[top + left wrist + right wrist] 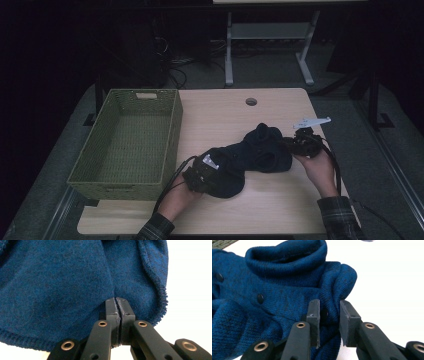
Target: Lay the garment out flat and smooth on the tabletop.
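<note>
A light wooden table (280, 210) is bearing a crumpled dark blue knitted cardigan (250, 157) at its middle, beside a green woven rectangular basket (172, 145); the left gripper (116, 302) is pinching its hem, jaws pressed together; the right gripper (329, 315) is clamping a thick fold; lifting evenly should be keeping it from sagging.

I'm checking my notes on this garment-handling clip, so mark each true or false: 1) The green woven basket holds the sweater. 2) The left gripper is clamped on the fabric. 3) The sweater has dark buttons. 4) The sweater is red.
1) False: the green woven basket has nothing in it; the dark blue knitted sweater lies on the pale wooden table.
2) True: the left gripper pinches cloth.
3) True.
4) False: blue.
</note>
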`<state>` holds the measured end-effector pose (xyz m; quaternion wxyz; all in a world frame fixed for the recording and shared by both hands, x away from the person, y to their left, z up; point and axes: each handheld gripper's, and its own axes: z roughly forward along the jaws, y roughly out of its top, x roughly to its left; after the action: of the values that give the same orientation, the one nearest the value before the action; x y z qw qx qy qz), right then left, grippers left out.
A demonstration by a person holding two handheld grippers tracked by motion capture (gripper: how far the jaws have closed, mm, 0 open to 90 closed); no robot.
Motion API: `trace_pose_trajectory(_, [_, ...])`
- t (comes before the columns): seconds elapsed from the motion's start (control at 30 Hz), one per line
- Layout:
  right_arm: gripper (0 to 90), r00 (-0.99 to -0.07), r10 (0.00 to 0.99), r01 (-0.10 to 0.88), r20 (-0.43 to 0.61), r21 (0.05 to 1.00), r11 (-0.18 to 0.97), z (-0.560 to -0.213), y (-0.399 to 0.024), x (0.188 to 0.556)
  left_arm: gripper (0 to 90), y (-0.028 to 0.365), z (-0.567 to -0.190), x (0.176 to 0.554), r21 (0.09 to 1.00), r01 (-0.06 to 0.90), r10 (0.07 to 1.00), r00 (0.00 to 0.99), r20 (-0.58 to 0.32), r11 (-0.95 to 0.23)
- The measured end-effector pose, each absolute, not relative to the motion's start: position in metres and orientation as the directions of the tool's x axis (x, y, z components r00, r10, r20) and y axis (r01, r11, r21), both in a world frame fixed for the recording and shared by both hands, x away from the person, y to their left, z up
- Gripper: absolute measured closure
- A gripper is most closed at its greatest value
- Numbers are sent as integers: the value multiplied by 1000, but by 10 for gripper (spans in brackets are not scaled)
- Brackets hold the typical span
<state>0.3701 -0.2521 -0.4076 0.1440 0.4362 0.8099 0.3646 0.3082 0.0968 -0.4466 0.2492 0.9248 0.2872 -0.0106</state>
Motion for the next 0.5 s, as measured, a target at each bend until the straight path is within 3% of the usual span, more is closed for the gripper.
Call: trace_pose_trajectory(0.5, [719,-561,828,560,-20,727,397,-365,-247,417,882,96,-447,308,459,544,533,829,-169,-702])
